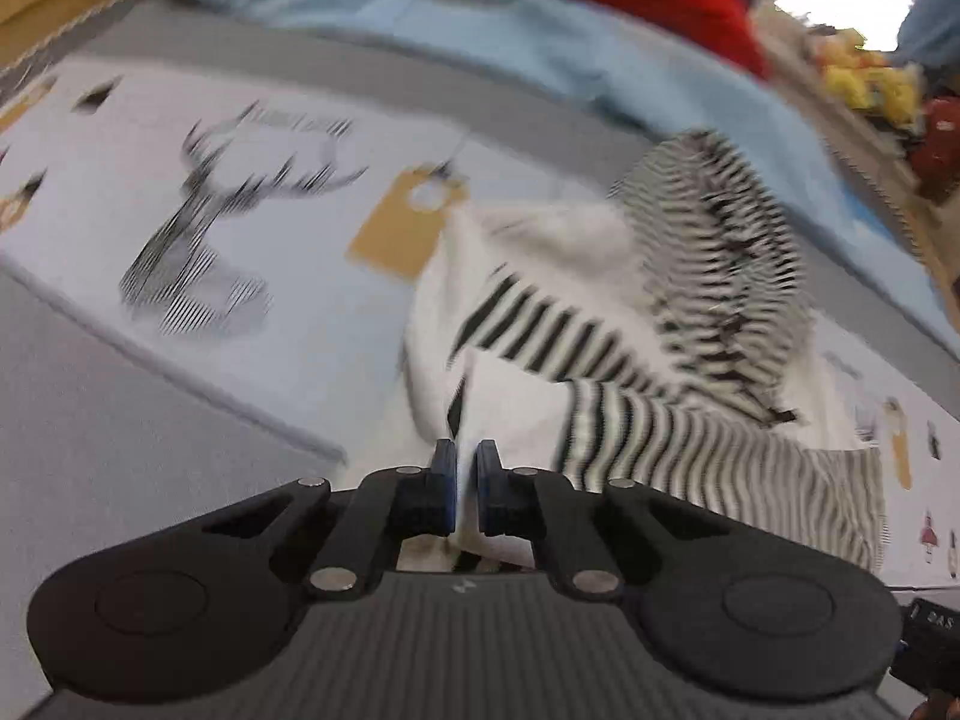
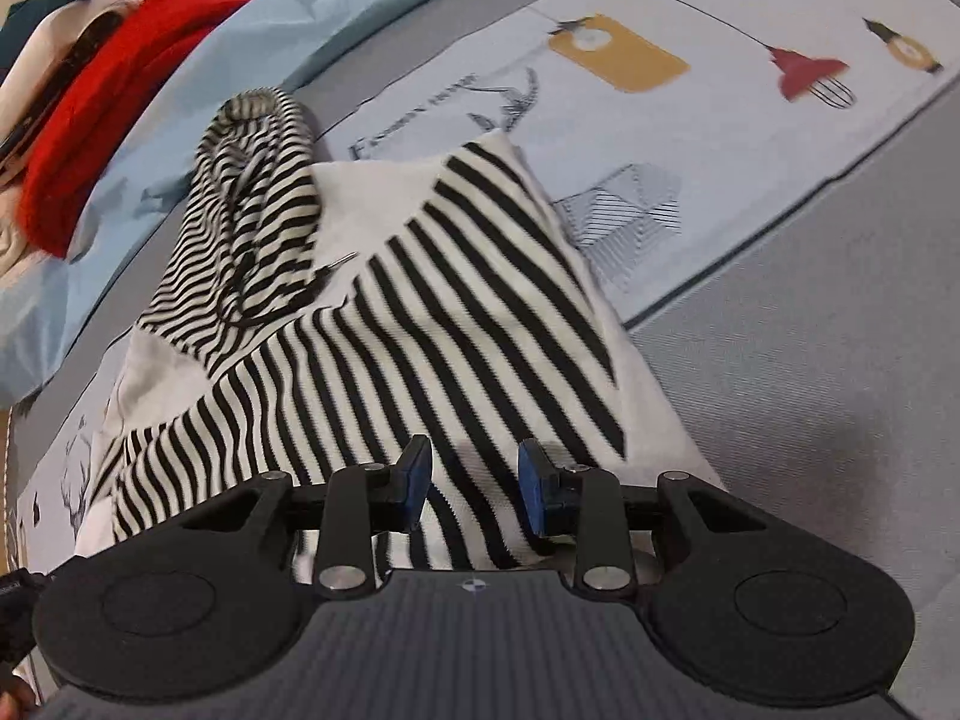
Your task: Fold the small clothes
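Observation:
A small black-and-white striped garment [image 2: 420,324] with plain white panels lies crumpled on a printed bedsheet [image 2: 720,138]. A striped sleeve [image 2: 252,204] is bunched at its far left. In the left wrist view the garment [image 1: 600,324] is blurred, and my left gripper [image 1: 467,468] is shut on its white edge. My right gripper [image 2: 474,480] is open, its blue pads [image 2: 531,495] hovering over the garment's near striped edge.
A light blue cloth [image 2: 198,78] and a red garment [image 2: 114,84] lie at the far side of the bed. A grey fabric band [image 2: 810,360] runs along the sheet's near edge. Yellow and red items [image 1: 870,84] sit at the far right.

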`<state>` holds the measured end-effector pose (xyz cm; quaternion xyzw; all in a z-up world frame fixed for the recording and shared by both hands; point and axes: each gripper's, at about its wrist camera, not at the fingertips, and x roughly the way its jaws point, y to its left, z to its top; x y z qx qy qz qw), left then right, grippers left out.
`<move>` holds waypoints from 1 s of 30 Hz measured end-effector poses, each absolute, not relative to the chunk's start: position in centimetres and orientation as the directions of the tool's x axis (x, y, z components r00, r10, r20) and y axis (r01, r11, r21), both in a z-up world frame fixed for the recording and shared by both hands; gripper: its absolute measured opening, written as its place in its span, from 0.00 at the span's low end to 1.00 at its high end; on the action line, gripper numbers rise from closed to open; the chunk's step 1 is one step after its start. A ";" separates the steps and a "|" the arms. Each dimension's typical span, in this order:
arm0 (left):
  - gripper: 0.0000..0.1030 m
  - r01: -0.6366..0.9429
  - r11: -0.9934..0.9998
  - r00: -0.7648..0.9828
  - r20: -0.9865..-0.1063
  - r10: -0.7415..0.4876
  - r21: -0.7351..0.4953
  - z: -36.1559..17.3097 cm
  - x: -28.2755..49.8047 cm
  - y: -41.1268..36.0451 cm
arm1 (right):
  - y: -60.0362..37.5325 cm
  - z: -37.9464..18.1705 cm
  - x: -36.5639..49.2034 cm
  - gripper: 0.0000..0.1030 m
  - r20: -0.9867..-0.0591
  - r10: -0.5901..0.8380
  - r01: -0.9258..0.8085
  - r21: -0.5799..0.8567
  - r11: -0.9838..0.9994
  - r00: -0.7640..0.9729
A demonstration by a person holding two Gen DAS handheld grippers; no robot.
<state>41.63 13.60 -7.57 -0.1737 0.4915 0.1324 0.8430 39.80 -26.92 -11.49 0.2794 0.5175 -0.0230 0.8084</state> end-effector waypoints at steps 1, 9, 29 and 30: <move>0.08 -0.428 0.891 0.438 -0.897 0.060 -0.149 -8.4 41.8 14.2 | -26.8 -11.7 39.8 0.32 -0.856 0.247 0.326 0.418 0.848 0.455; 0.12 -0.330 0.907 0.526 -0.849 -0.054 -0.262 -7.6 42.6 13.8 | -26.7 -11.9 39.8 0.32 -0.868 0.208 0.353 0.388 0.852 0.451; 0.39 -0.328 0.921 0.452 -0.891 -0.043 -0.211 -10.2 43.2 12.6 | -26.6 -11.9 40.3 0.34 -0.862 0.222 0.346 0.401 0.849 0.456; 0.40 -0.324 0.922 0.463 -0.885 -0.042 -0.214 -10.0 43.3 12.4 | -26.5 -11.7 40.3 0.34 -0.860 0.215 0.336 0.395 0.855 0.463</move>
